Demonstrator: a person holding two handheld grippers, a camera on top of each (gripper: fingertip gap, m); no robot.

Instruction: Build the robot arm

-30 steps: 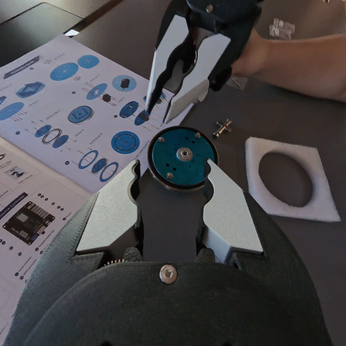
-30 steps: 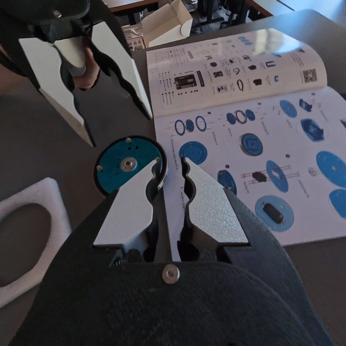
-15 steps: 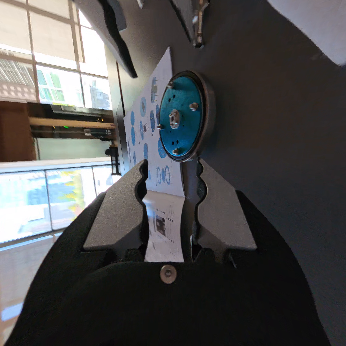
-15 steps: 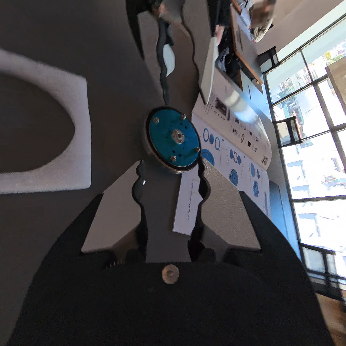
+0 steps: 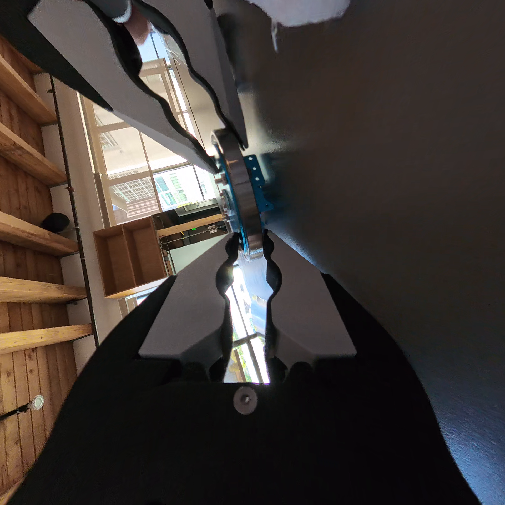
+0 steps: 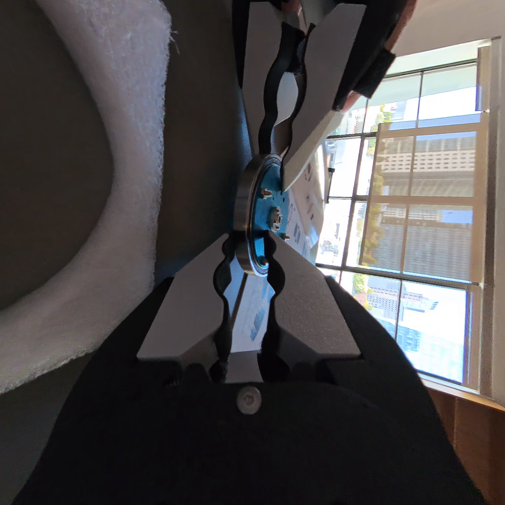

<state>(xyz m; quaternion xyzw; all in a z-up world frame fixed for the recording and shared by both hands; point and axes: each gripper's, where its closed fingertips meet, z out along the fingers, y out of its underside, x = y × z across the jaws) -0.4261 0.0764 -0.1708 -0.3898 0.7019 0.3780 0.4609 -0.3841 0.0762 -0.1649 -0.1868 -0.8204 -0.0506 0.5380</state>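
A second ago the blue disc (image 5: pixel 240 202) lay flat on the worktop (image 5: pixel 382 191) with both tools apart from it. Now the left hand-held gripper (image 5: pixel 250 244) and the right hand-held gripper (image 6: pixel 251 246) have both rolled sideways and each clamps the disc's rim from opposite ends, lifted off the worktop.

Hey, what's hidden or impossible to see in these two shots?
- Disc underside: left view, edge-on, only a blue bracket peeks out.
- Booklet pages: right view, steep angle, disc in front.
- Foam: right view, cut off by the frame.
- Whether the disc touches the table: unclear.
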